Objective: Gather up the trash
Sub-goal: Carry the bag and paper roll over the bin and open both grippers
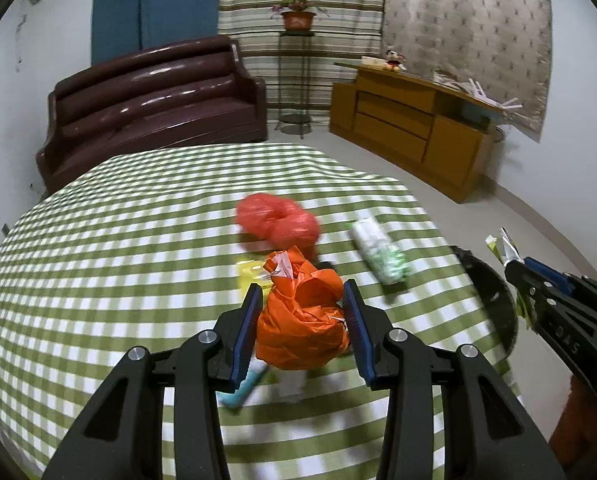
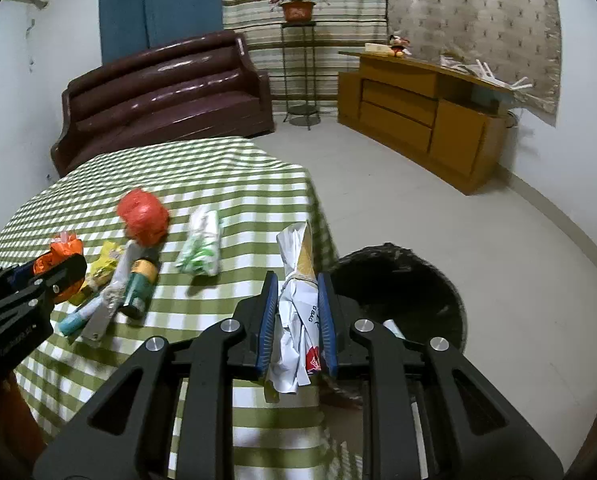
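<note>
My left gripper (image 1: 304, 294) is shut on a crumpled orange plastic bag (image 1: 300, 326), held above the green checked tablecloth (image 1: 118, 240). A crumpled white paper bag (image 2: 298, 308) sits pinched between the blue pads of my right gripper (image 2: 297, 280), near the table's right edge and beside the black trash bin (image 2: 410, 292) on the floor. On the cloth lie a red plastic bag (image 1: 276, 220), a green-and-white wrapper (image 1: 380, 252), a yellow packet (image 1: 252, 274), a dark green bottle (image 2: 140, 284) and a teal tube (image 2: 74, 318). The right gripper (image 1: 514, 260) shows at the left view's right edge.
A dark brown sofa (image 1: 154, 96) stands behind the table. A wooden cabinet (image 1: 410, 120) and a plant stand with a potted plant (image 1: 297, 18) stand against the far wall. Pale floor (image 2: 418, 200) stretches right of the table around the bin.
</note>
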Motion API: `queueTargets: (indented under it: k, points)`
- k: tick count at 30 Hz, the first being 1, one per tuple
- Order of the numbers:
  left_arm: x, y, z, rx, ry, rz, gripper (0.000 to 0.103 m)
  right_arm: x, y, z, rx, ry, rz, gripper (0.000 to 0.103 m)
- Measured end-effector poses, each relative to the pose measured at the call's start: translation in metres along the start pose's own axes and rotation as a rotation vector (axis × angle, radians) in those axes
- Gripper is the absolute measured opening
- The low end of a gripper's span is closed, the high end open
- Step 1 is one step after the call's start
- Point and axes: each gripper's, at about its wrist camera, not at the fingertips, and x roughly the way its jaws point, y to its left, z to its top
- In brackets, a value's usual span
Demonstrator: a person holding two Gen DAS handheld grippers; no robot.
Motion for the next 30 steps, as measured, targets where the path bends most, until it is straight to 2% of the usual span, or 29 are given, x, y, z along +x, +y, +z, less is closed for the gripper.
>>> queueTargets:
  k: [17,30]
  points:
    - [0.022,-0.101,0.016,0.105,-0.013,-0.115,0.042,0.0,-0.073,-0.005,0.086,-0.011,-0.087,0.02]
    - [0.05,-0.143,0.017,0.142,0.017,-0.138,0.042,0.014,-0.11,-0.012,0.143,0.012,-0.115,0.02]
